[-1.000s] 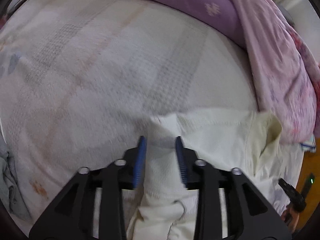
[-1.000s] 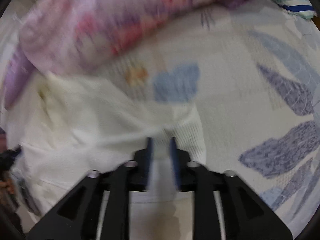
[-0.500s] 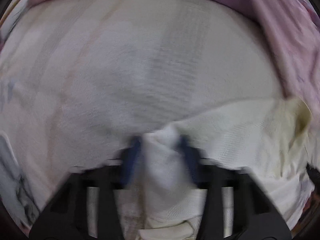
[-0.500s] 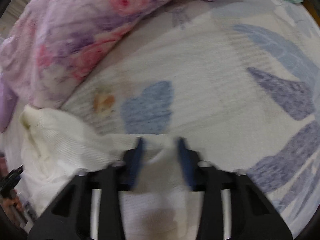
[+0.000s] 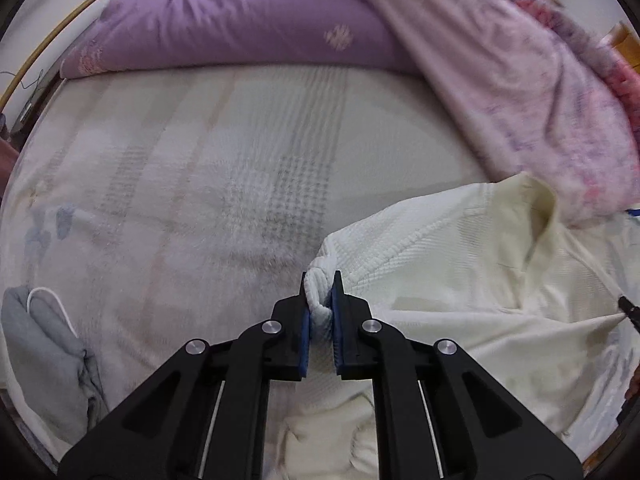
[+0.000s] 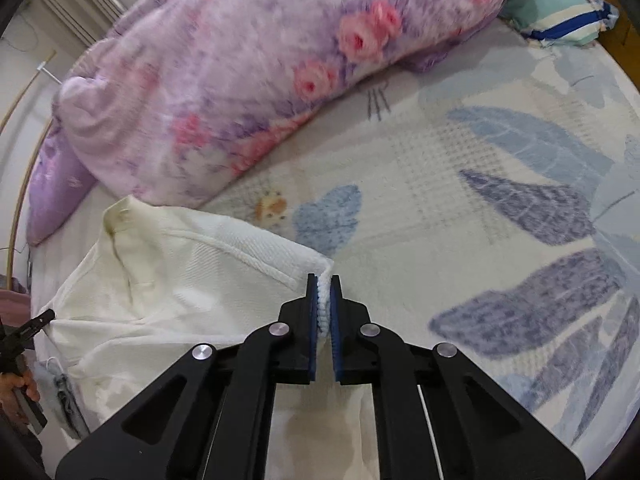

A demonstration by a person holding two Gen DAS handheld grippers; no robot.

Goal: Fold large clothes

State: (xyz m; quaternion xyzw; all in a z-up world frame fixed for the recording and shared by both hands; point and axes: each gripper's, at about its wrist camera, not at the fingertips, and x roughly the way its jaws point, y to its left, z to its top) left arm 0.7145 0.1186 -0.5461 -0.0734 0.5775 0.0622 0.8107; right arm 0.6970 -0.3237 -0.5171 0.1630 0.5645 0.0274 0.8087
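The left gripper (image 5: 320,276) is closing, its blue pads pinching a bunched corner of the cream shirt (image 5: 460,264), which spreads toward 3 o'clock over the patterned bedsheet (image 5: 200,184). The right gripper (image 6: 323,280) is clenched on another shirt corner, with the floral quilt (image 6: 260,72) at 11 o'clock.

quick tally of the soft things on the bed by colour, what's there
white or cream: 1, the shirt
grey: 1, the garment
purple: 1, the pillow
pink floral: 1, the quilt
teal with a blue stripe: 1, the cushion
total: 5
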